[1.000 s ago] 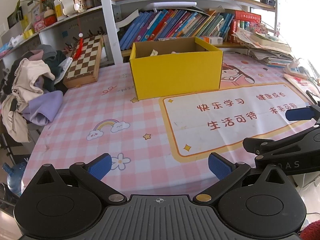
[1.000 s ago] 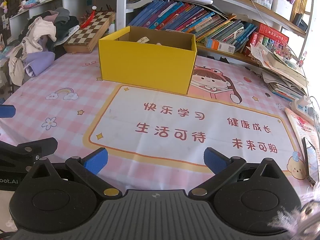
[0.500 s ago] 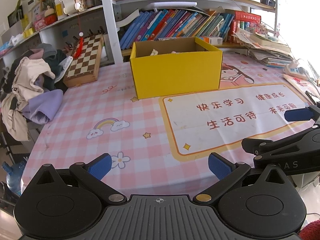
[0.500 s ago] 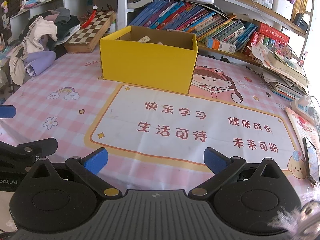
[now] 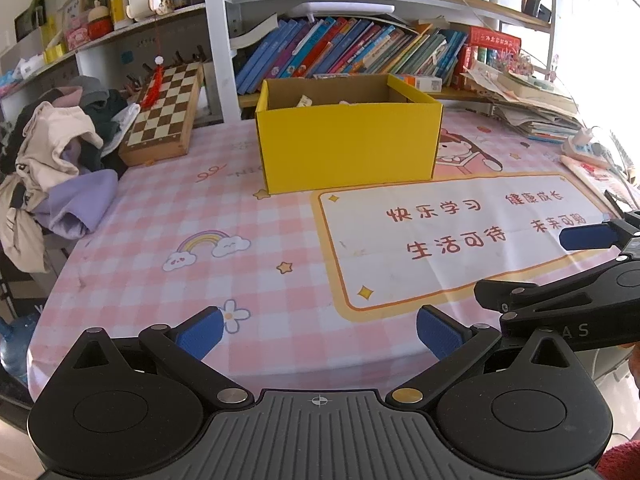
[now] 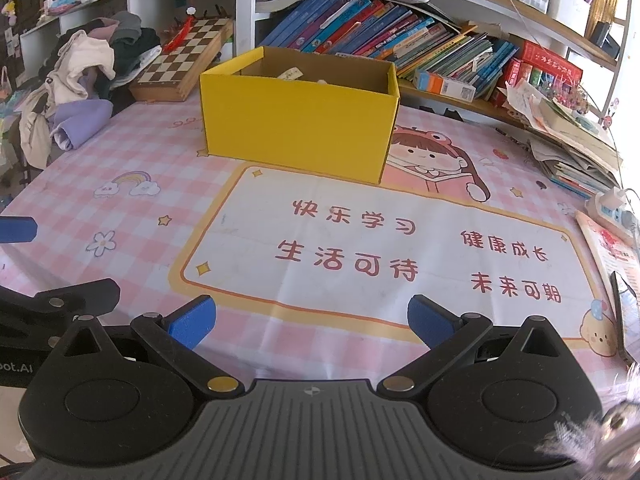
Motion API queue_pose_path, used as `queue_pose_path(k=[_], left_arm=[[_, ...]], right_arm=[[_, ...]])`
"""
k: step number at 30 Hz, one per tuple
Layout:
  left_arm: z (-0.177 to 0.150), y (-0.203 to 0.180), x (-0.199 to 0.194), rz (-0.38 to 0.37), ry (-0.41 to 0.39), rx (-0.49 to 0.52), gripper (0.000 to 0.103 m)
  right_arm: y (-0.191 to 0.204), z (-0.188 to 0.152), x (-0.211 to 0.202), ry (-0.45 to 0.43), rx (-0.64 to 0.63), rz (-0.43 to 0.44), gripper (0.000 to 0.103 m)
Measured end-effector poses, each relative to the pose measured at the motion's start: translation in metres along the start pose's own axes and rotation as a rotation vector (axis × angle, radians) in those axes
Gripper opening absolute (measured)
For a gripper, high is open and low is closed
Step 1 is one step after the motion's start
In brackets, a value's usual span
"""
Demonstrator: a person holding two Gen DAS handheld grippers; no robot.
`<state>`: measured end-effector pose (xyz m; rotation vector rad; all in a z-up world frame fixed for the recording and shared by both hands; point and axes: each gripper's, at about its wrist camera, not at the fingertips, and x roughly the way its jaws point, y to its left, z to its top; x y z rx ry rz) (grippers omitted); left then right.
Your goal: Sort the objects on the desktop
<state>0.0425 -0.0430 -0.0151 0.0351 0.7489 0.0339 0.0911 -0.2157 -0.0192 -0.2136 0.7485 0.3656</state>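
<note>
A yellow cardboard box point(image 5: 348, 144) point(image 6: 298, 128) stands open-topped at the far middle of the pink checked tablecloth point(image 5: 192, 216) point(image 6: 132, 216), with a few small items showing inside it. My left gripper point(image 5: 318, 334) hovers open near the table's front edge, nothing between its blue pads. My right gripper point(image 6: 312, 322) is open too and holds nothing; it is beside the left one, well short of the box. The right gripper's arm shows at the right edge of the left wrist view.
A chessboard case point(image 5: 166, 114) leans at the back left. Piled clothes point(image 5: 60, 168) hang over the left edge. Bookshelves point(image 5: 360, 52) run behind the box. Stacked papers point(image 6: 572, 140) and a power strip point(image 6: 612, 210) lie on the right, a phone point(image 6: 624, 316) near the right edge.
Both views have crept slightly toward the table; the grippers stay open and nothing on the table has moved.
</note>
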Motion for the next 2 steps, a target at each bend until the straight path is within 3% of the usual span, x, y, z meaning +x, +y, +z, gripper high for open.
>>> queue_pose_path(k=[2], left_arm=[[0.0003, 0.0007, 0.0014, -0.001, 0.006, -0.006, 0.103]], right_arm=[[0.0002, 0.0007, 0.0016, 0.004, -0.002, 0.0, 0.103]])
